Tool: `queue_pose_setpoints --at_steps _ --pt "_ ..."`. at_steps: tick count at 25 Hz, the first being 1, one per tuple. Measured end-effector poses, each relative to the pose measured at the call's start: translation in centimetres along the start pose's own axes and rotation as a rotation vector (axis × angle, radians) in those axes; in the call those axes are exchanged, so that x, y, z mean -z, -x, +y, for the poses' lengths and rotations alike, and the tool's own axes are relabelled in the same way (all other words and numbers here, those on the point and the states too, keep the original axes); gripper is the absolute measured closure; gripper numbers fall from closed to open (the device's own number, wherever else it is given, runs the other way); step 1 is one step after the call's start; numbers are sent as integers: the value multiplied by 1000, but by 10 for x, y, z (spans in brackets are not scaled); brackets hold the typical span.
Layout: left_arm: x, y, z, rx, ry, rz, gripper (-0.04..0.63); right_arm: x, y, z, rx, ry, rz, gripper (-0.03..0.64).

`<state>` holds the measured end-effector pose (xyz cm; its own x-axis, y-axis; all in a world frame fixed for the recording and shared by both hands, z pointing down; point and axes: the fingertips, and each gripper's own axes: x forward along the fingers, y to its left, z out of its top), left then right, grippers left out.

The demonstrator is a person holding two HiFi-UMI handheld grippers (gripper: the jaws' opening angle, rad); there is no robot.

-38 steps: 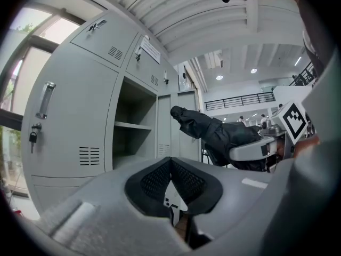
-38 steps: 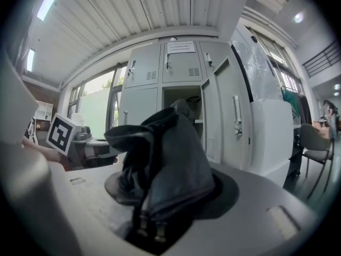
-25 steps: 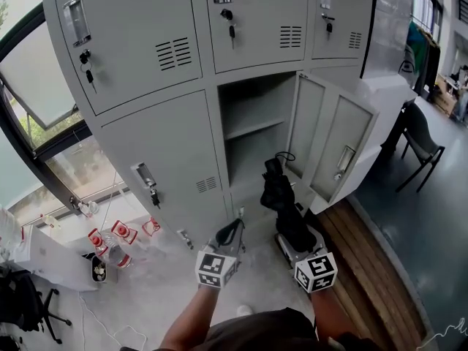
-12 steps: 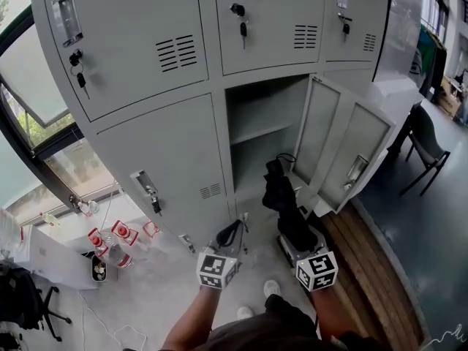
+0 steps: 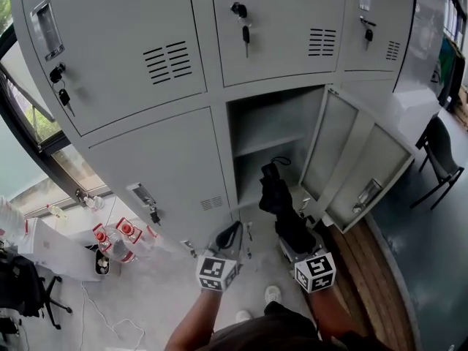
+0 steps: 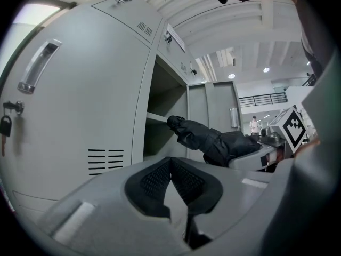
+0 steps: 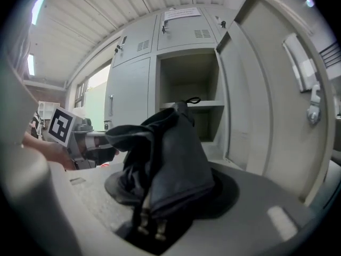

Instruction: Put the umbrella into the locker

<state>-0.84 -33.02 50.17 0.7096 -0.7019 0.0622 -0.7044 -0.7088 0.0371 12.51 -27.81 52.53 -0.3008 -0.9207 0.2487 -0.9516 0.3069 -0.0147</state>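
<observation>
No legible text; paper label (image 7: 183, 13) on upper locker door (image 7: 181, 36) unreadable.

Compact black umbrella (image 5: 276, 199), folded, gripped near its base by the right gripper (image 5: 294, 240), slanting up with the cord loop (image 5: 281, 160) end at the open compartment's mouth. Grey metal locker (image 5: 168, 159), one door (image 5: 362, 168) swung out rightward, single horizontal shelf (image 5: 267, 143) inside.

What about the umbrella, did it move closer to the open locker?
Yes: the umbrella in the right gripper moved forward, tip nearer the shelf in the open locker.
</observation>
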Motion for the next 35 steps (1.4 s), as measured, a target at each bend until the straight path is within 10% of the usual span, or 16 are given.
queue_pose_setpoints --at_steps 35 --pt "26 -51 56 -252 1 62 591 -25 -184 -64 -113 11 115 381"
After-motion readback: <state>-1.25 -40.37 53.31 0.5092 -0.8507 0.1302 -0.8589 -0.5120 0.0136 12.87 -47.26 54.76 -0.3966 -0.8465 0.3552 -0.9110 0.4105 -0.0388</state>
